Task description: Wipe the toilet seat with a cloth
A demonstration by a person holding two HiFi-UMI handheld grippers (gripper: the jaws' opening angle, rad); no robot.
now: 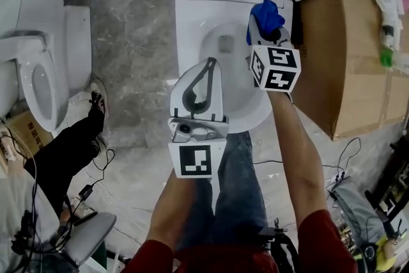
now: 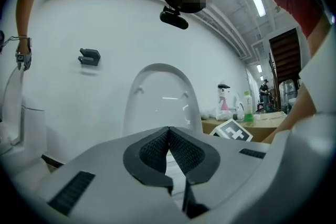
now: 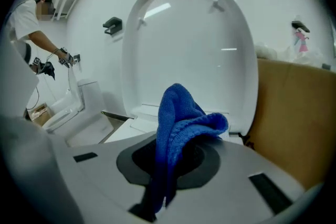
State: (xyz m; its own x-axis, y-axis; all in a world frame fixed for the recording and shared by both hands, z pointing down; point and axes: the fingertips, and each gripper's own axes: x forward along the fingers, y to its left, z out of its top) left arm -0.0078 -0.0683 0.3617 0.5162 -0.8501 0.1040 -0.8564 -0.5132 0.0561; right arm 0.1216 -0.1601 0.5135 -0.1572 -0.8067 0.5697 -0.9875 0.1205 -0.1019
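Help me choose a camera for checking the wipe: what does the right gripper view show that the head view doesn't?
Only right gripper view: a dark wall fitting. Only head view: the shut left gripper, the bowl, the floor. Both: the cloth in the right gripper, the raised lid, the box.

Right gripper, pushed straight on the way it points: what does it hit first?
Most likely the raised toilet lid, low down near its hinge. The right gripper faces it squarely, its tongs shut on the blue cloth, so the cloth would touch first. The gap is hard to judge.
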